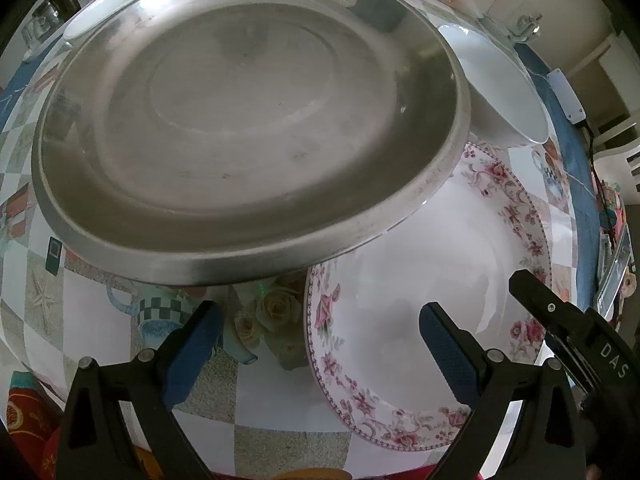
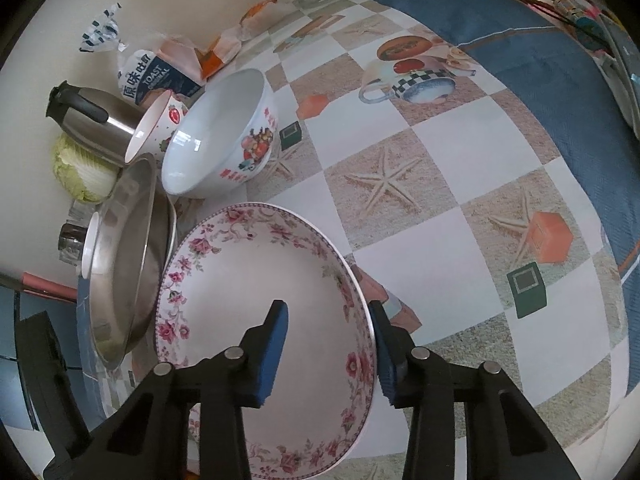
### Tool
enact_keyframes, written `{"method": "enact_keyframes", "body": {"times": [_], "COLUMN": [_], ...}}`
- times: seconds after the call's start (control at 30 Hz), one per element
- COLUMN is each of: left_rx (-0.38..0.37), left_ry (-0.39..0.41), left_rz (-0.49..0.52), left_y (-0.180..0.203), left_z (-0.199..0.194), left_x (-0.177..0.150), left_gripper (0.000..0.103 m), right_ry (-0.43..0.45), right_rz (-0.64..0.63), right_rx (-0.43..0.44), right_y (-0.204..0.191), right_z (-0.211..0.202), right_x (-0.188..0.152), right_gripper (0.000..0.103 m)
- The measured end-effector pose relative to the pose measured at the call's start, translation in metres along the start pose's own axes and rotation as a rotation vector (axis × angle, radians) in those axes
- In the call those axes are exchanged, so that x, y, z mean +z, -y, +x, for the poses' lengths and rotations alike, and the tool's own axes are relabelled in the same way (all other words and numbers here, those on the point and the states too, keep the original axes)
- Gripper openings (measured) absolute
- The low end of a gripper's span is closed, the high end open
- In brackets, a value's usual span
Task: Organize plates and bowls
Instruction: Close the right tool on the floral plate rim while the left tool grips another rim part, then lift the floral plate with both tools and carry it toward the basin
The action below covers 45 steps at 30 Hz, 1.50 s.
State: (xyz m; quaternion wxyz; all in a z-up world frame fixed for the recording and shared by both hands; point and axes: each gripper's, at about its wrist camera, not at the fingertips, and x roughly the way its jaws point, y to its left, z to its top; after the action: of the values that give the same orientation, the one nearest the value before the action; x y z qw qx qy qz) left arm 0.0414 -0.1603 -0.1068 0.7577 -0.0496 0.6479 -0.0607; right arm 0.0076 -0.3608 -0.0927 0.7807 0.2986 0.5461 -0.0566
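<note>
Two tongs are in play, and the right tongs (image 2: 328, 344) sit astride the near right rim of the floral plate (image 2: 256, 292), one blue pad inside over the white well, the other outside the rim. The gap is narrow, yet the inner pad shows daylight between itself and the china, so I judge this a grip not quite made; nothing is lifted. That plate lies flat on the patterned tabletop (image 2: 440, 208), directly under and ahead of the right tongs, its round face spreading away toward the far left. Just beside its left edge sits the steel plate (image 2: 132, 264), and in the left wrist view that steel plate (image 1: 248, 120) overlaps the floral plate's (image 1: 440, 280) far rim, so I cannot tell whether they touch or merely overlap in the view. The left tongs (image 1: 320, 344) hang wide apart above the tabletop, holding nothing, with the floral plate's left edge between the pads below. A fruit-printed bowl (image 2: 224, 136) stands beyond the plate. The right hand is plainly the nearer one for this rim; any lift probably has to clear the steel plate's edge.
</note>
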Motion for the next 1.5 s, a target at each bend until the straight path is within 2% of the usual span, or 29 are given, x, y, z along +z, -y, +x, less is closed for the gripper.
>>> {"method": "enact_keyframes", "body": {"times": [0.23,0.37,0.7,0.77,0.83,0.87,0.93,1.1,1.13,1.23,1.4,1.5], "left_rx": [-0.024,-0.015,-0.010,-0.005,-0.012,-0.028,-0.087,-0.199,-0.242,-0.316,-0.361,-0.369], "left_ry": [0.006,0.007,0.005,0.010,0.022,0.024,0.020,0.002,-0.009,-0.027,-0.035,-0.027], "left_rz": [-0.026,-0.026,-0.040,-0.041,-0.033,-0.029,-0.029,-0.046,-0.065,-0.130,-0.187,-0.188], "left_y": [-0.009,-0.010,-0.011,-0.011,-0.009,-0.008,-0.007,-0.005,-0.007,-0.016,-0.026,-0.027], "left_z": [-0.003,-0.005,-0.009,-0.011,-0.014,-0.015,-0.017,-0.014,-0.012,-0.008,-0.006,-0.008], "left_x": [0.002,0.002,0.002,0.002,0.002,0.002,0.002,0.001,0.001,0.000,0.001,0.001], "left_gripper": [0.099,0.098,0.097,0.091,0.076,0.074,0.063,0.044,0.040,0.035,0.032,0.032], "right_ry": [0.004,0.005,0.005,0.007,0.009,0.010,0.013,0.016,0.016,0.018,0.023,0.022], "right_rz": [0.004,0.014,0.040,0.046,0.053,0.053,0.057,0.090,0.097,0.107,0.121,0.101], "right_rx": [-0.004,-0.024,-0.025,-0.030,-0.033,-0.036,-0.038,-0.004,0.007,0.035,0.076,0.073], "right_y": [0.006,0.012,0.025,0.029,0.032,0.033,0.037,0.049,0.051,0.057,0.060,0.055], "right_z": [-0.003,-0.005,-0.012,-0.015,-0.016,-0.017,-0.020,-0.023,-0.024,-0.025,-0.024,-0.023], "right_x": [-0.001,-0.001,-0.003,-0.003,-0.003,-0.003,-0.004,-0.005,-0.005,-0.006,-0.008,-0.009], "right_gripper": [0.033,0.019,0.018,0.018,0.018,0.018,0.018,0.017,0.017,0.016,0.016,0.017]}}
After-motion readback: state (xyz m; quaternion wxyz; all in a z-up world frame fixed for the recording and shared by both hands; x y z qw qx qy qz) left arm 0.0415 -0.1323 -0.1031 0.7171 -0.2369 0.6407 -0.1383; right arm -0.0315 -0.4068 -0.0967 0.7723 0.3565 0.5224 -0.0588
